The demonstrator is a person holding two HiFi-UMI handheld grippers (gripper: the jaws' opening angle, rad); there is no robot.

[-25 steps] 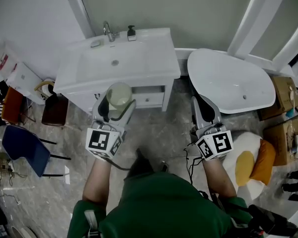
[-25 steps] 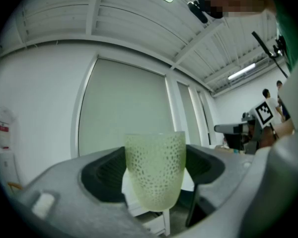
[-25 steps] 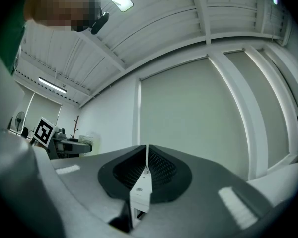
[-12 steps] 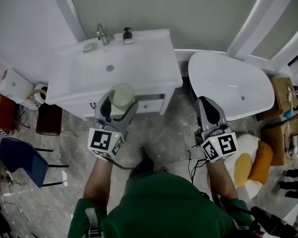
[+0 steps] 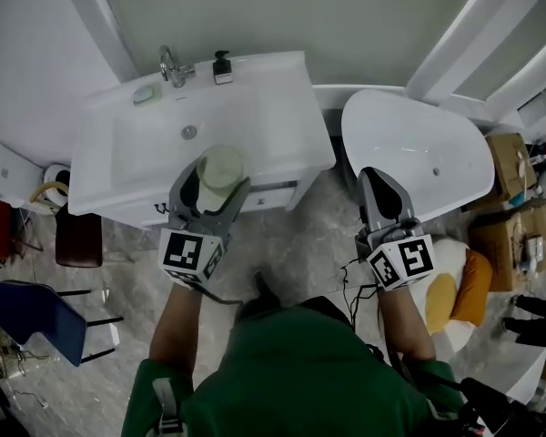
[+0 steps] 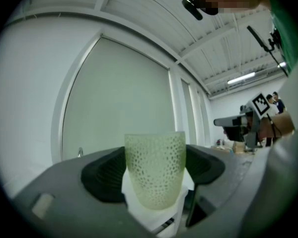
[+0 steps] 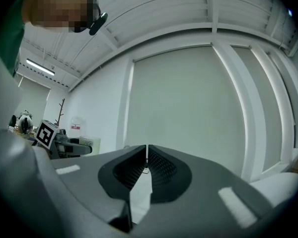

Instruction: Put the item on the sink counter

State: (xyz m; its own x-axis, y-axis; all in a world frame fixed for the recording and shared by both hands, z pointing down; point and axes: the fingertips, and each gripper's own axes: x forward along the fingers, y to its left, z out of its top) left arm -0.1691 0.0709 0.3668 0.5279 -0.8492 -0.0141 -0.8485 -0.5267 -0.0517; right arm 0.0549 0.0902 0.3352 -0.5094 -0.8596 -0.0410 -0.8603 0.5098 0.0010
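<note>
The step in hand looks like the carry toward the sink: the item is gripped and lifted but not yet set down. The left gripper [image 5: 216, 177] is clenched on a pale green, dimple-textured cup [image 6: 155, 167], one dark ribbed pad pressing each side. The cup stands upright with its mouth up.

From the head view, the cup shows over the front edge of the white sink counter [image 5: 271, 107], about midway along that edge. It is held in the air. How high it hangs above the sink surface cannot be read.

At the back of the sink stand a chrome faucet [image 5: 169, 64] and a dark-topped soap dispenser [image 5: 221, 66]. A small soap dish [image 5: 146, 95] lies to the left of the faucet. The flat stretch to the right of the basin is bare.

The right gripper [image 5: 376, 178] hangs well to the right of the sink, beside a white bathtub [image 5: 437, 157]. Its jaws are pressed together with nothing between them, and it appears to play no part here.

The next move probably calls for carrying the cup forward past the sink's front edge. It then needs lowering, level, onto a flat part of the counter, likely the bare stretch right of the basin. The pads should part only once the base sits flat, since releasing over the sloped basin rim could tip it.
</note>
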